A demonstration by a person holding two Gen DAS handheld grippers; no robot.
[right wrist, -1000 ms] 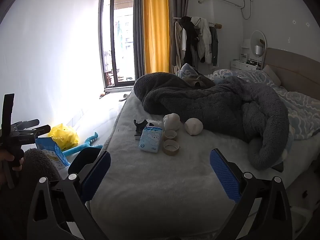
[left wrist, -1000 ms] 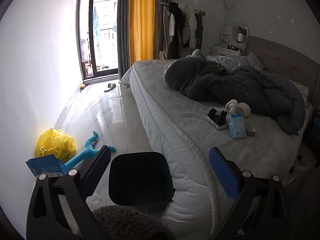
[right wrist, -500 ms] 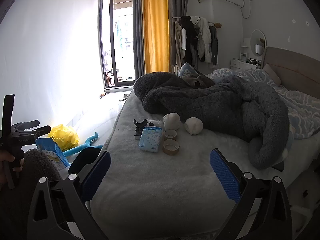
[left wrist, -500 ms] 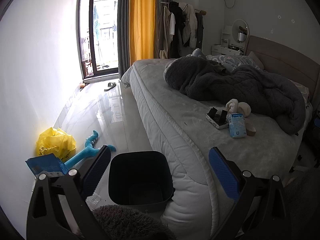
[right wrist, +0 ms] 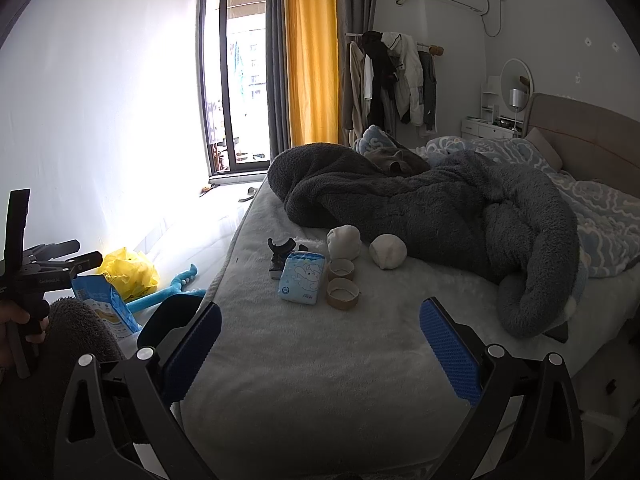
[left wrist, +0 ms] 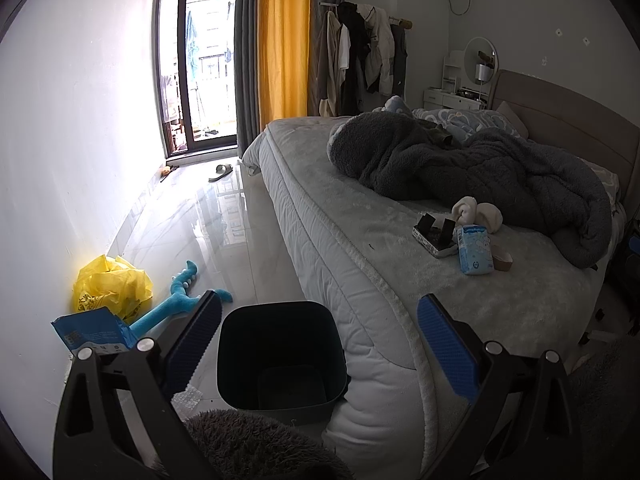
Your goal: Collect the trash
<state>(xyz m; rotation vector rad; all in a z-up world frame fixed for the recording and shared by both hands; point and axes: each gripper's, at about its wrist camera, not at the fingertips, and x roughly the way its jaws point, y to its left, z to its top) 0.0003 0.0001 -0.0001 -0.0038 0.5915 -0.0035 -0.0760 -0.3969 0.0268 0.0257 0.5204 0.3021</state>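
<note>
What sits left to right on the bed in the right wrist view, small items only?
Black clip-like item → blue tissue pack → two cardboard tape cores, one behind the other → white balled sock. A second sock ball lies behind the cores, so its place in the order is unclear.

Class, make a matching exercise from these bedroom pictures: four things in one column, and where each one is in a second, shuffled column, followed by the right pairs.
Things
1. black bin
2. yellow bag
3. tissue pack
4. slipper

Places
A. on the bed, beside two tape rolls
B. on the floor near the balcony door
C. on the floor against the mattress
D. on the floor by the wall

Pairs: 1-C, 2-D, 3-A, 4-B
</note>
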